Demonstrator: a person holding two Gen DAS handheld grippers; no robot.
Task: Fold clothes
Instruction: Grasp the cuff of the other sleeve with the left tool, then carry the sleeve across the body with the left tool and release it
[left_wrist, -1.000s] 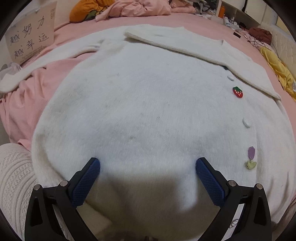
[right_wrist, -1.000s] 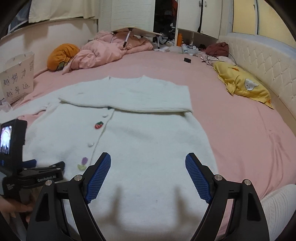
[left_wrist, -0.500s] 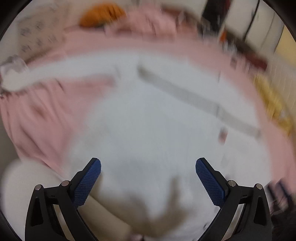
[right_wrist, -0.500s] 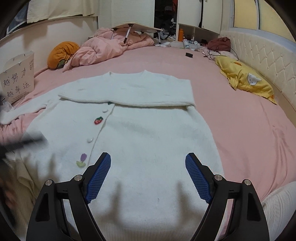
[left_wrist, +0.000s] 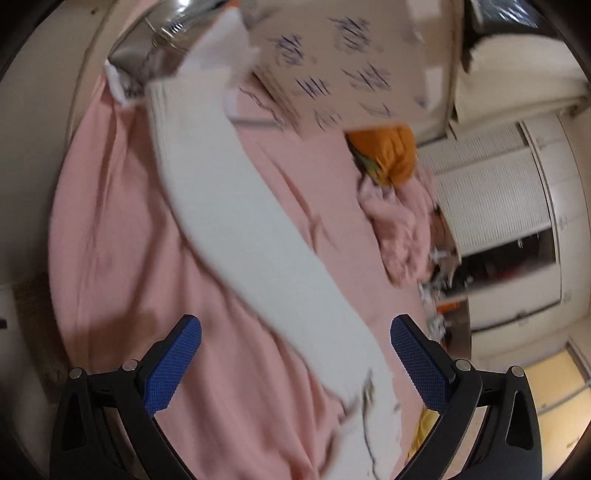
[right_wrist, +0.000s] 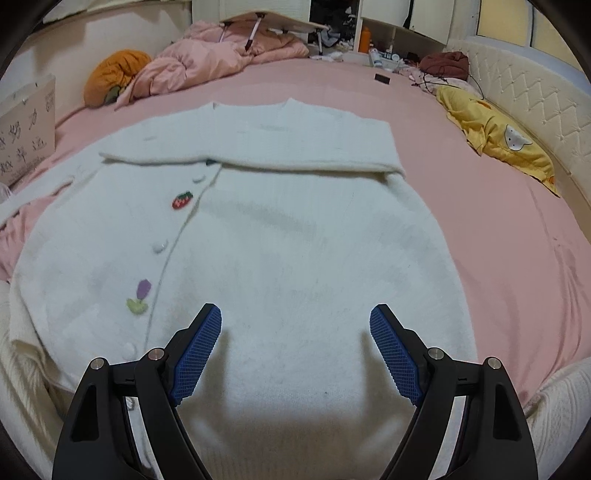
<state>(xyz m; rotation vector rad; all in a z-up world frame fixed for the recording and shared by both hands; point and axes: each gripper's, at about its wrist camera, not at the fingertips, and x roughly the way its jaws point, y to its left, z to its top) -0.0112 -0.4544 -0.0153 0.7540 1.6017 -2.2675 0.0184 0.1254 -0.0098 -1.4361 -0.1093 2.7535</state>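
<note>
A white fuzzy cardigan (right_wrist: 288, 229) lies flat on the pink bed, buttoned, with a strawberry patch (right_wrist: 182, 199) and a tulip patch (right_wrist: 139, 295). One sleeve (right_wrist: 258, 155) is folded across its chest. The other sleeve (left_wrist: 255, 236) stretches out over the pink sheet in the blurred, rolled left wrist view. My left gripper (left_wrist: 293, 363) hovers open over that sleeve's shoulder end, nothing between its blue pads. My right gripper (right_wrist: 295, 347) stands open just above the cardigan's lower half, its pads apart from the knit.
A cardboard sign (right_wrist: 26, 129) with handwriting stands at the bed's left edge. An orange cushion (right_wrist: 114, 75) and a heaped pink duvet (right_wrist: 218, 59) lie at the far end. A yellow pillow (right_wrist: 498, 136) rests by the padded headboard (right_wrist: 532, 96) on the right.
The left gripper swung off the cardigan's body to the outstretched sleeve and rolled, so its view now tilts. The right gripper sank slightly toward the cardigan. Both stayed open.
</note>
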